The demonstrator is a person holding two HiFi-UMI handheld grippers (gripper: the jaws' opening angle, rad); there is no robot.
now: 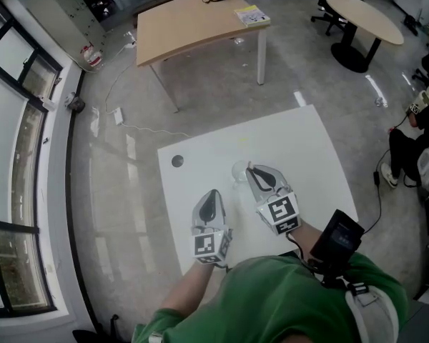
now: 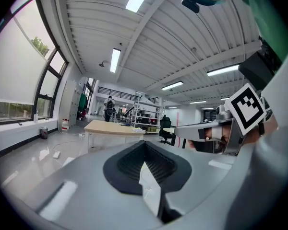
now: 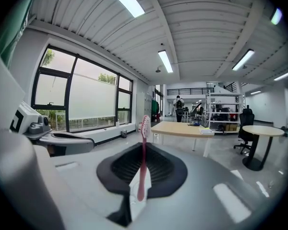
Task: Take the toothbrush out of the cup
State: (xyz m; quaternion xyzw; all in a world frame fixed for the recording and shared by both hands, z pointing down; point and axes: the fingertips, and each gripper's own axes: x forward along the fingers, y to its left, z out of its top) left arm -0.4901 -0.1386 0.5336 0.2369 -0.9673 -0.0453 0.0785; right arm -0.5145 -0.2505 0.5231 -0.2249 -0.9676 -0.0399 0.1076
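Currently, the left gripper (image 1: pixel 212 195) is held with jaws together on nothing, short of the clear cup (image 1: pixel 239 171). The pink toothbrush (image 3: pixel 143 152) is clamped upright, bristles uppermost, in the right gripper (image 1: pixel 252 168), just beside the cup and seemingly clear of it.

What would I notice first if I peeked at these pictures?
Probably the pink toothbrush. It stands straight up, pinched between the jaws of the right hand-held gripper, with its bristles at the top. Seen from above, that gripper hangs over a white table, and a clear cup stands on the table close by its tip.
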